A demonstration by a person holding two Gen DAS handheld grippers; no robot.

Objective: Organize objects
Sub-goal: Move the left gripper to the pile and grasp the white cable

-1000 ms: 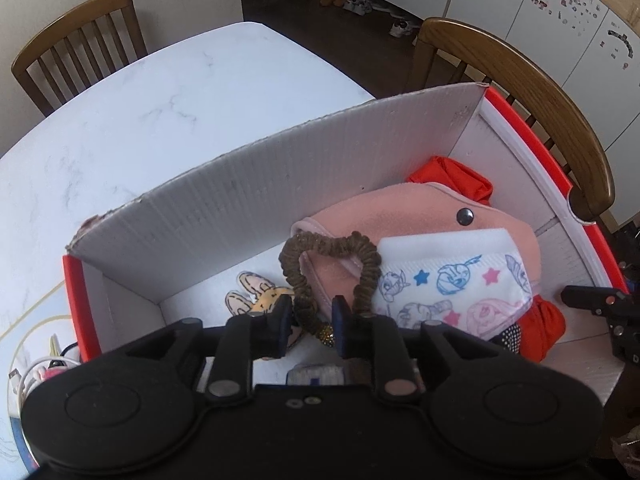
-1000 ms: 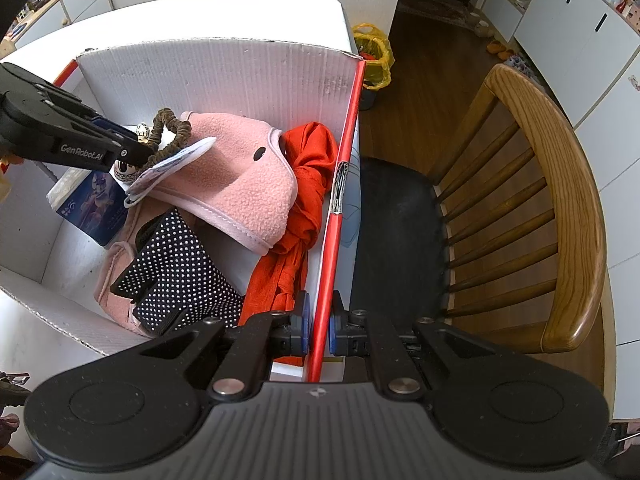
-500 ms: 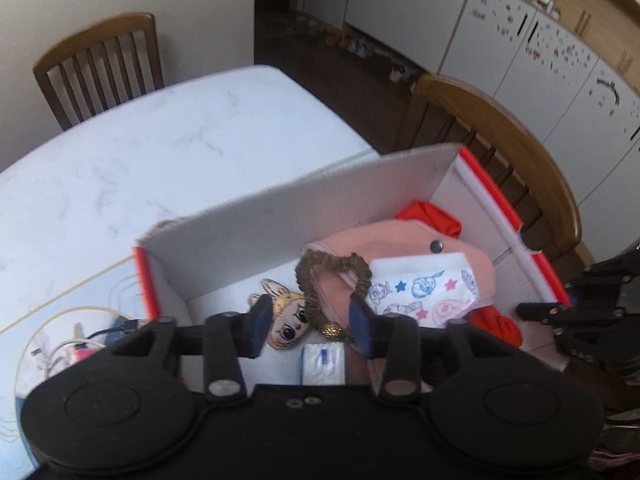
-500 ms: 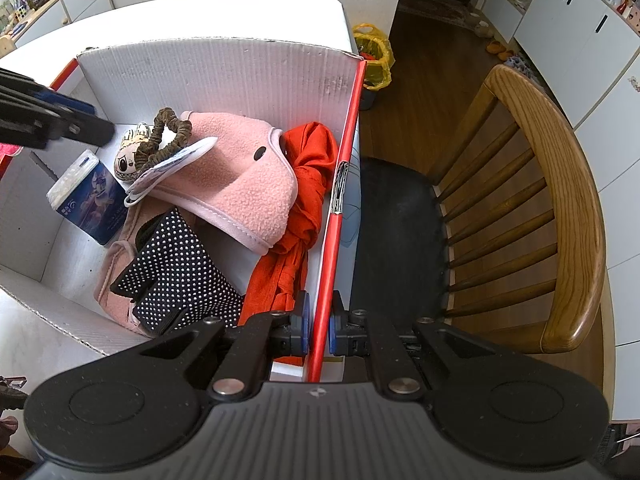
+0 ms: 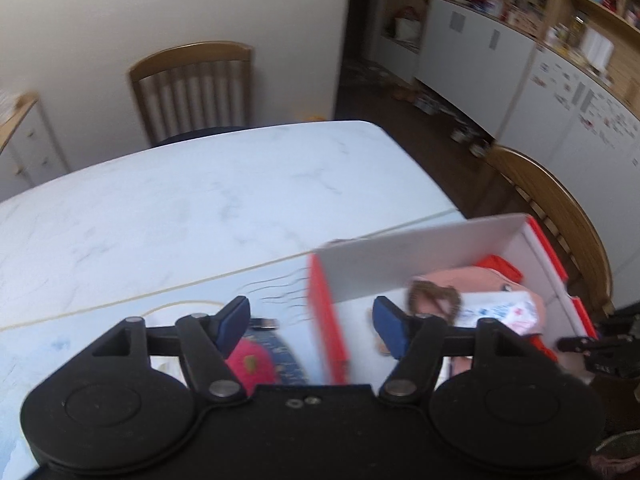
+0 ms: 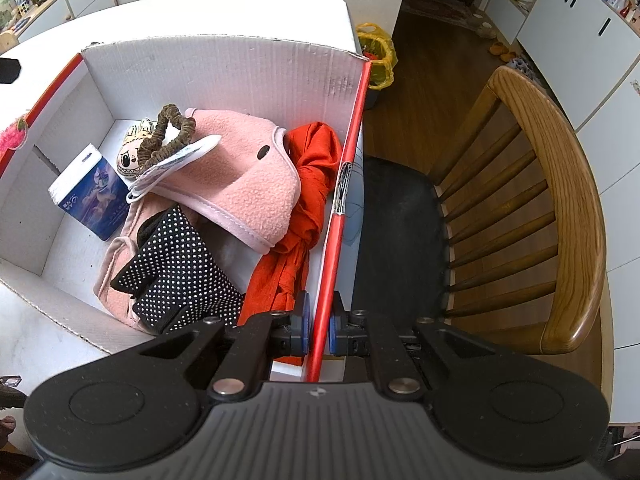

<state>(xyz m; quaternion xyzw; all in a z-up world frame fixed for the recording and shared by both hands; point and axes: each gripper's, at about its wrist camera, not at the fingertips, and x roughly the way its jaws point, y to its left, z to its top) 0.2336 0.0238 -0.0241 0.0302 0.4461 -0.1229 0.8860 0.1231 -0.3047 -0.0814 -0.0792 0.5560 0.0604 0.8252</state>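
A white cardboard box point(image 6: 224, 68) with red edges holds a brown scrunchie point(image 6: 172, 136), a pink fleece point(image 6: 240, 176), a red cloth point(image 6: 308, 200), a black dotted pouch point(image 6: 180, 272), a blue tissue pack point(image 6: 90, 192) and a small doll face point(image 6: 130, 154). My right gripper point(image 6: 319, 332) is shut on the box's red right wall. My left gripper point(image 5: 311, 320) hovers over the box's left red wall point(image 5: 324, 320), its jaws opening with nothing held between them. In the blurred left wrist view the scrunchie point(image 5: 434, 300) lies beside a printed mask point(image 5: 500, 312).
The box stands on a white marble table point(image 5: 200, 208). A pink-red object point(image 5: 252, 364) lies on a pale mat left of the box. Wooden chairs stand at the right point(image 6: 560, 200) and the far side point(image 5: 192, 84). A yellow bag point(image 6: 376, 56) sits on the floor.
My left gripper let go of the scrunchie, opened wide, and rose away leftward over the box's left wall. The scrunchie stays on the fleece. The right gripper has not moved.
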